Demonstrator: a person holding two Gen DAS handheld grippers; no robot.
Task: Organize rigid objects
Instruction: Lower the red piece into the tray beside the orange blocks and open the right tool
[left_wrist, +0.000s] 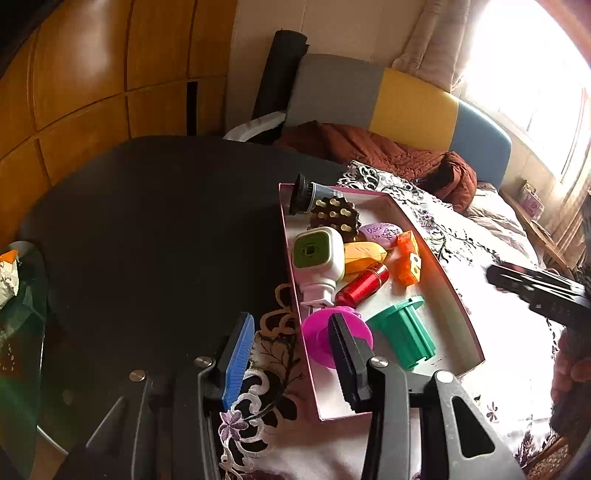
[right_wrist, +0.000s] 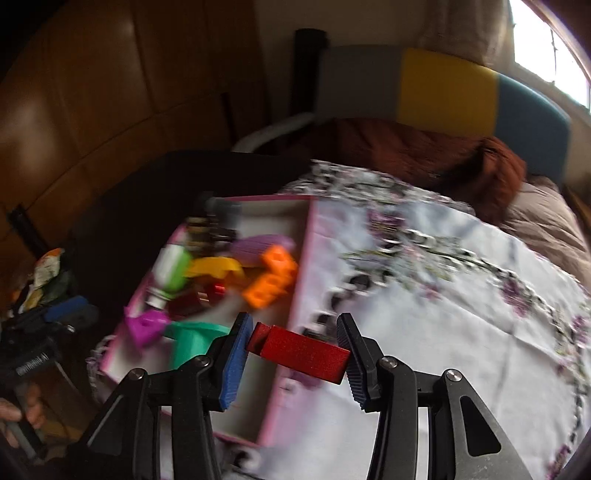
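A shallow pink-rimmed box (left_wrist: 448, 291) lies on a floral cloth. It holds several toys: a green-and-white square gadget (left_wrist: 317, 256), a red cylinder (left_wrist: 364, 286), an orange block (left_wrist: 408, 262), a magenta spool (left_wrist: 319, 341) and a green flanged piece (left_wrist: 404, 332). My left gripper (left_wrist: 290, 360) is open and straddles the box's near left wall, with its black finger over the magenta spool. My right gripper (right_wrist: 295, 350) is shut on a red rectangular block (right_wrist: 306, 356) and hovers over the box's right wall (right_wrist: 299, 295). It also shows as a dark blur at the right of the left wrist view.
The floral cloth (right_wrist: 443, 295) spreads to the right of the box, and a dark tabletop (left_wrist: 147, 240) to the left. A brown blanket (left_wrist: 388, 151) and a grey-yellow-blue headboard (left_wrist: 413, 103) lie behind. Wooden cabinets (left_wrist: 92, 74) stand on the left.
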